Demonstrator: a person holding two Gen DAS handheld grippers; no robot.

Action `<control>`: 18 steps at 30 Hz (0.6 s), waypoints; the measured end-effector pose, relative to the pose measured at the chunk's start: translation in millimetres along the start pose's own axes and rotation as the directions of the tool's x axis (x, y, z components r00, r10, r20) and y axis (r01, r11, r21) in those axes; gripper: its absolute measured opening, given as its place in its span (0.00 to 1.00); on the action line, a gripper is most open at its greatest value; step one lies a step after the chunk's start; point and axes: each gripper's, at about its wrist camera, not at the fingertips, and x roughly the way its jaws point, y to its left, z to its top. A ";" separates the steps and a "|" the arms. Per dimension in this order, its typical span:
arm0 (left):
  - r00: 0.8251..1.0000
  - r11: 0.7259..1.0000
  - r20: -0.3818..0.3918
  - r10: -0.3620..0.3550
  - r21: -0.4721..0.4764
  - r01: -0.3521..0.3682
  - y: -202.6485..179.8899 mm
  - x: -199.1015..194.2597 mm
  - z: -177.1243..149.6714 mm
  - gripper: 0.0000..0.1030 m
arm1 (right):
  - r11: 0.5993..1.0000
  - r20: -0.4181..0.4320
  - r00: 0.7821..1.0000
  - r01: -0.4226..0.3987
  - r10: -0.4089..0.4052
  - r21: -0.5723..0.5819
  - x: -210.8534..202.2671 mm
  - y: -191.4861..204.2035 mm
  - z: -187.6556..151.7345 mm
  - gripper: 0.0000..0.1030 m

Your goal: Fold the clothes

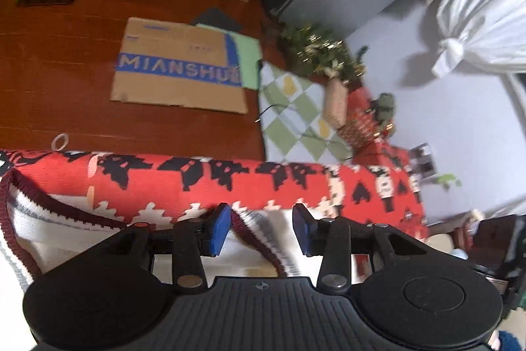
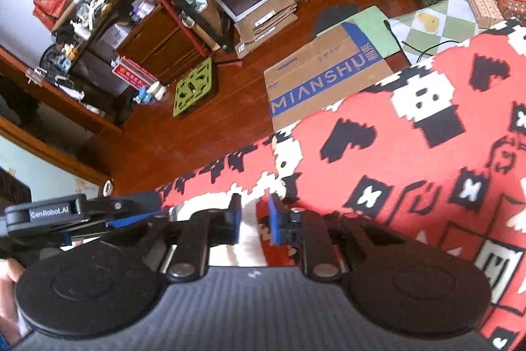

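Blue-padded fingers of the left gripper (image 1: 261, 227) are held spread, with nothing pinched between them; below the gap lies a dark red ribbed edge (image 1: 253, 237) of the sweater (image 1: 203, 183), a red knit with black and cream figures whose white inner face (image 1: 49, 236) is shown there. The right gripper (image 2: 253, 221) is also parted, more narrowly, and is poised over the patterned knit with no cloth seen clamped. From both wrist views the garment is seen spread across a raised surface, its far margin rolled or doubled over above the wooden floor (image 1: 65, 61), where a flattened cardboard box (image 1: 177, 64) lies. A fold appears to be in hand, though how far along cannot be settled. Any next grasp would call for the ribbed edge to be taken squarely between the pads.
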 end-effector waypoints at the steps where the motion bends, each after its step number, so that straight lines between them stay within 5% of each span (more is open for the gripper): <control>1: 1.000 1.000 -0.007 0.009 0.000 -0.009 -1.1 2.3 -0.7 0.40 | 1.000 -0.003 1.000 -0.005 0.005 0.000 2.5 -0.6 -0.8 0.24; 4: 1.000 1.000 -0.014 0.020 -0.015 -0.020 -0.4 4.5 -2.6 0.40 | 1.000 -0.010 1.000 -0.021 0.021 0.002 10.2 -2.3 -3.4 0.23; 6: 0.999 0.999 -0.021 0.030 -0.026 -0.031 0.2 5.7 -3.0 0.38 | 1.000 -0.016 1.000 -0.024 0.024 -0.011 14.2 1.1 -4.8 0.09; 8: 0.999 0.998 -0.028 0.041 -0.036 -0.042 0.8 6.9 -3.4 0.17 | 0.998 -0.007 1.000 0.003 -0.004 -0.062 15.3 8.0 -7.9 0.04; 12: 0.998 0.998 -0.027 0.048 -0.044 -0.049 2.8 7.0 -4.9 0.06 | 0.996 0.033 0.999 0.016 -0.014 -0.085 13.3 25.7 -13.7 0.02; 18: 0.989 0.998 0.147 -0.003 0.056 -0.005 -12.2 -5.4 -1.2 0.02 | 0.996 0.130 0.991 0.022 -0.010 -0.092 5.4 34.0 -10.5 0.00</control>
